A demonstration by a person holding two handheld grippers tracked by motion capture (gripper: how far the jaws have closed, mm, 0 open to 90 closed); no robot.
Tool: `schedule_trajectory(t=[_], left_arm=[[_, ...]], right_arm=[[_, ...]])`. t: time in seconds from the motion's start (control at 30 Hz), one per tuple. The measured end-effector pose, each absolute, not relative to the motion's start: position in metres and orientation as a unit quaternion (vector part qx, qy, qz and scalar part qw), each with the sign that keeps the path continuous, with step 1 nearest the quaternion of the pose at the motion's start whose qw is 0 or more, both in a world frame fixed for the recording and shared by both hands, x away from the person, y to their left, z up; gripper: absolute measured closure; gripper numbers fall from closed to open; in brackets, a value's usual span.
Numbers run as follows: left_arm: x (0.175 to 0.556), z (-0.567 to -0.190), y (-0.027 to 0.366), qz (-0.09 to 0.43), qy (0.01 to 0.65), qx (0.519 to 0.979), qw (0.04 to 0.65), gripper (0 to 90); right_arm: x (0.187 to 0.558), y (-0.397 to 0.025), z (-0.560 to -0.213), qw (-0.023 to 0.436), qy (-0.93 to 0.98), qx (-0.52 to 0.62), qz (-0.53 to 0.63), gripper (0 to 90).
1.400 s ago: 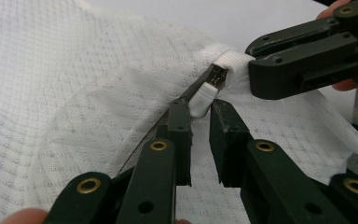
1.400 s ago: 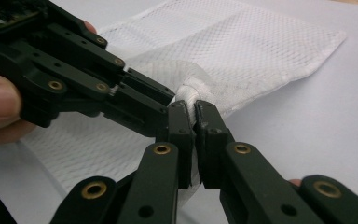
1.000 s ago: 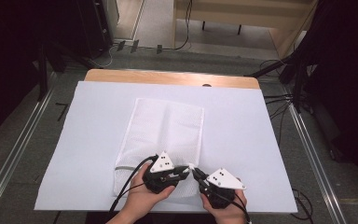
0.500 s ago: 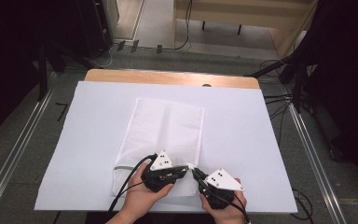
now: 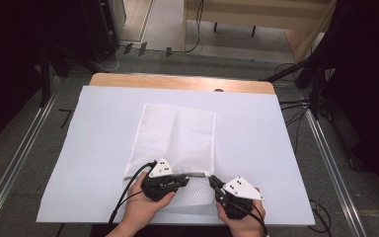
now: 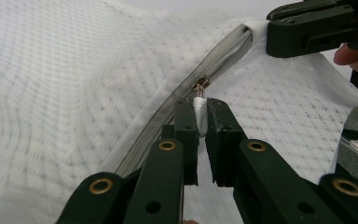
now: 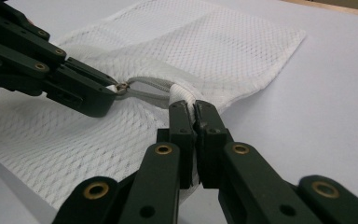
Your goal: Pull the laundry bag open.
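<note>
While left tool pinches zipper pull, right tool clamps mesh bag edge.

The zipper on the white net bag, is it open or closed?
Cannot tell for sure. The left gripper pinches the zipper pull partway along the zipper, and the right gripper pinches the mesh bag's end. No gap shows.

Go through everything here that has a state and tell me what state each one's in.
White mesh laundry bag: flat on the white sheet, near edge lifted.
Grey zipper: part open; exact extent unclear.
White zipper pull: clamped.
Left tool: shut on the pull.
Right tool: shut on the bag's edge.
</note>
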State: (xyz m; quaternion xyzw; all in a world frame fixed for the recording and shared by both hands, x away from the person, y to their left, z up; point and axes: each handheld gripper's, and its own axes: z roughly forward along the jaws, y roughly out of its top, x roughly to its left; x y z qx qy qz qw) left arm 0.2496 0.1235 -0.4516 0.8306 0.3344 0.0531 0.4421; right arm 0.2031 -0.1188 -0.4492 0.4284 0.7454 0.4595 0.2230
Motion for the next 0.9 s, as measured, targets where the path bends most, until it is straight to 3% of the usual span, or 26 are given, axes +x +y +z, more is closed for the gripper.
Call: schedule_trajectory(t=[0.1, 0.9], left_arm=[[0.249, -0.452, 0.131, 0.054, 0.341, 0.827, 0.444, 87.7], [0.24, -0.454, 0.179, 0.057, 0.366, 0.825, 0.426, 87.8]], right_arm=[[0.204, -0.12, -0.45, 0.224, 0.746, 0.429, 0.458, 88.1], [0.204, -0.121, -0.45, 0.229, 0.749, 0.425, 0.453, 88.2]])
